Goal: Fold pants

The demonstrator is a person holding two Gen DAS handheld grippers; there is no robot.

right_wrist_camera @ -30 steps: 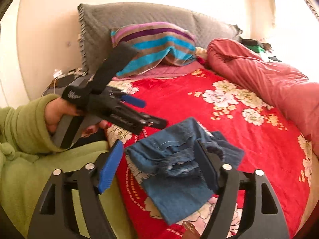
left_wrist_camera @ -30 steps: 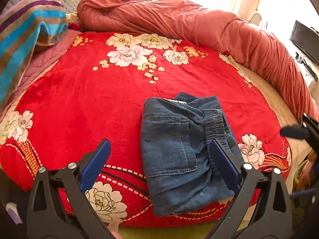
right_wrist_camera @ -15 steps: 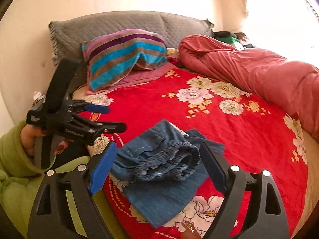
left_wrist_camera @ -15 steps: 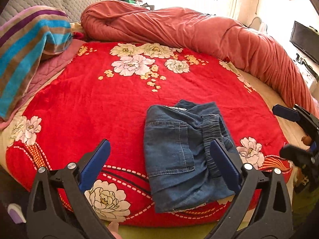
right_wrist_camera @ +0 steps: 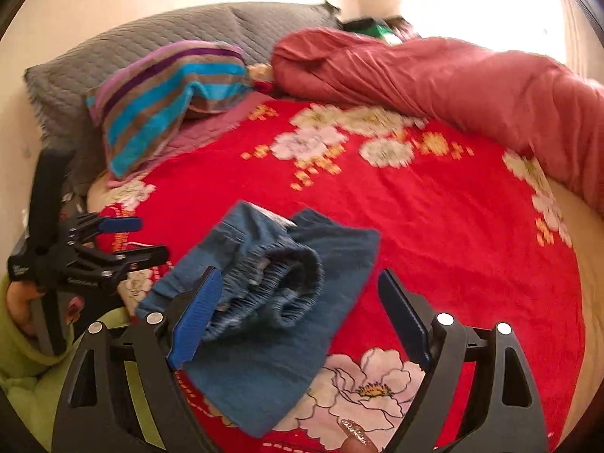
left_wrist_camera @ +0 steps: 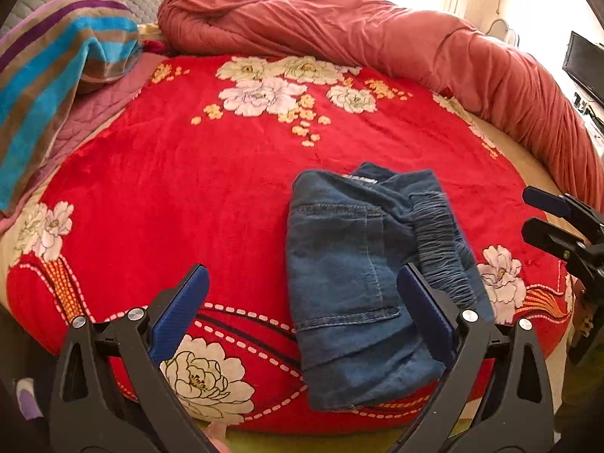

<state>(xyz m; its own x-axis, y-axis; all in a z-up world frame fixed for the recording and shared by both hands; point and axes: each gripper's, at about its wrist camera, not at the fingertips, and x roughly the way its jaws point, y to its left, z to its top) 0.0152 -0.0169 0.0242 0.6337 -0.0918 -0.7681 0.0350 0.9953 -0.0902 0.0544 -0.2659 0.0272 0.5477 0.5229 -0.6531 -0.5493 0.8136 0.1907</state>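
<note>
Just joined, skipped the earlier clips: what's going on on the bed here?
A person is folding pants with a handheld gripper in each hand. The denim pants lie in a compact folded bundle near the front edge of the red floral blanket, elastic waistband on top. The left gripper is open with nothing between its pads. The right gripper, whose jaws have just been opening, stands wide above the bundle with no grip on it. A striped pillow and a rolled red duvet sit at the far side.

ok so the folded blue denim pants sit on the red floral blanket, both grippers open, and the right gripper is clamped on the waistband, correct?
Not clamped. In the right wrist view the right gripper is open above the folded blue denim pants, pads pressing nothing. The rest holds: pants on the red floral blanket, left gripper open too.
</note>
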